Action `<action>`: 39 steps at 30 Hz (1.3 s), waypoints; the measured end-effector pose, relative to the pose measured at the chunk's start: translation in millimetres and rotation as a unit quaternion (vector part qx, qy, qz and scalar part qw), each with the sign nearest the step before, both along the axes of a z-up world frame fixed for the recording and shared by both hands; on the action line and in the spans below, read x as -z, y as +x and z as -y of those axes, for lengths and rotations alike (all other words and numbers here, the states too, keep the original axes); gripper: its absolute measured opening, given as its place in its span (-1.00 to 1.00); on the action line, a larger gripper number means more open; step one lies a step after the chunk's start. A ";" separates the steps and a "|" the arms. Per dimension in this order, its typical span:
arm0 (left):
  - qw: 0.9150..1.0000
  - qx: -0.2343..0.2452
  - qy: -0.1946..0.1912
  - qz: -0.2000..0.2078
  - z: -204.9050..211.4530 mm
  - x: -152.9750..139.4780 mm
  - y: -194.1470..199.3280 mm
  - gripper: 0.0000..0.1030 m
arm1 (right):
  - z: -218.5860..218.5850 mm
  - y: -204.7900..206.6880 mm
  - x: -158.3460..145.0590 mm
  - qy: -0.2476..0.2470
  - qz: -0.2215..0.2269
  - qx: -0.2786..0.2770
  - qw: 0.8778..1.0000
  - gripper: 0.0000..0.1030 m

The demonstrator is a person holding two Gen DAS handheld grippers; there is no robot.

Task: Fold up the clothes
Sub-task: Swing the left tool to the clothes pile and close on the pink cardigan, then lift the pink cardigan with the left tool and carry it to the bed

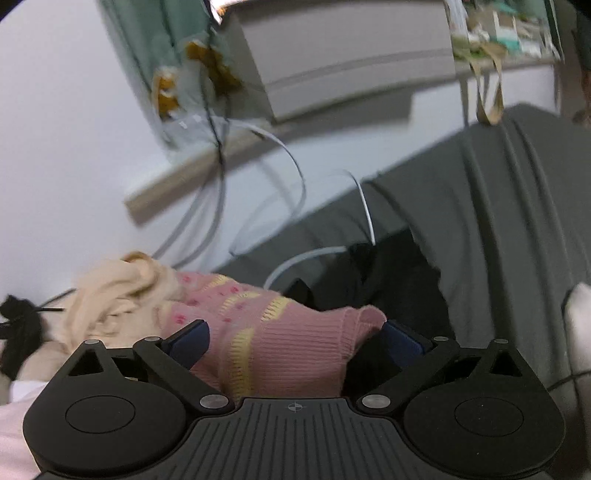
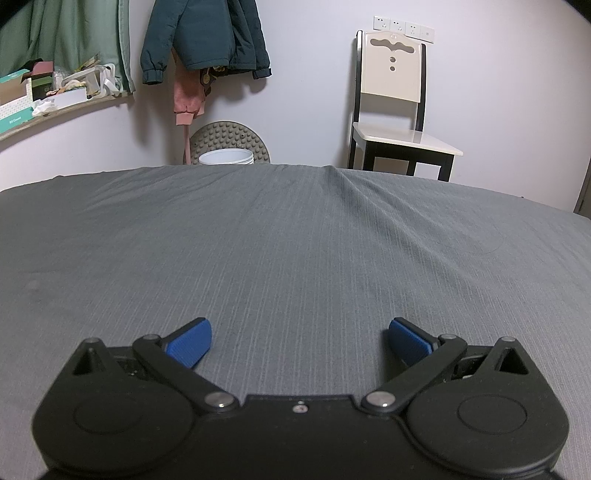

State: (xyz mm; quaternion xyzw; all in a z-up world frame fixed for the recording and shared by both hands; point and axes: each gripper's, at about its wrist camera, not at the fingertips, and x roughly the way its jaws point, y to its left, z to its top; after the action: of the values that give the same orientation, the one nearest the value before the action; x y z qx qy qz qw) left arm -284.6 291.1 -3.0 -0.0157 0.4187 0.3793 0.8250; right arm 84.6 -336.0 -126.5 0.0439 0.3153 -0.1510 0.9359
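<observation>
Left gripper [image 1: 293, 341], jaws spread, straddled pink knit sweater [image 1: 280, 343] w/ beige garment [image 1: 122, 291] beside. Right gripper [image 2: 299, 341], spread & empty, over bare grey sheet [image 2: 295, 240]; chair [image 2: 395, 99] seen only here.

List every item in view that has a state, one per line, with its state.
Left tongs: open, around the cuff, not clamped.
Right tongs: open, empty, over the bedsheet.
Pink sweater: crumpled, unfolded.
Cream garment: bunched in the pile.
Grey bedsheet: spread flat, slightly creased.
Jacket: hanging on the wall.
Chair: upright, unoccupied.
</observation>
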 end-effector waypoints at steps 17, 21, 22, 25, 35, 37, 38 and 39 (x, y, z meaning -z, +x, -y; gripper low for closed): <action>0.953 -0.110 -0.026 0.281 -53.9 -70.6 -59.9 -0.73 | 1.1 0.2 1.0 0.001 0.000 0.000 1.000 1.00; 0.937 -0.077 0.019 0.340 -40.1 -119.7 -61.5 -0.74 | 1.4 0.7 1.3 0.001 -0.001 0.000 1.000 1.00; 0.933 -0.068 0.029 0.351 -37.4 -132.9 -59.8 -0.74 | 1.4 0.8 1.3 0.001 -0.001 0.000 1.000 1.00; 0.917 -0.030 0.047 0.394 -22.7 -175.2 -57.4 -0.74 | 1.0 1.1 1.4 0.001 -0.001 0.000 1.000 1.00; 0.842 0.226 0.083 0.482 86.6 -341.4 22.2 -0.74 | -0.1 2.6 0.3 -0.001 -0.002 0.000 1.000 1.00; 0.827 0.276 0.063 0.485 111.1 -366.9 51.2 -0.74 | -0.2 2.5 -0.2 -0.001 -0.001 0.000 1.000 1.00; 0.819 0.301 0.052 0.486 124.8 -378.1 66.1 -0.74 | -0.2 2.5 -0.4 -0.001 -0.001 0.000 1.000 1.00; 0.810 0.324 0.041 0.488 138.3 -385.5 78.5 -0.73 | -0.1 2.2 -1.0 0.000 -0.001 -0.002 1.000 1.00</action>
State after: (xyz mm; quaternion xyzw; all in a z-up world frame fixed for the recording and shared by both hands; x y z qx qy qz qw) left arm -206.1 152.8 382.5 -0.0281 -0.0738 0.0500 0.9956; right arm 86.8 -335.8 -125.5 0.0431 0.3161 -0.1496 0.9359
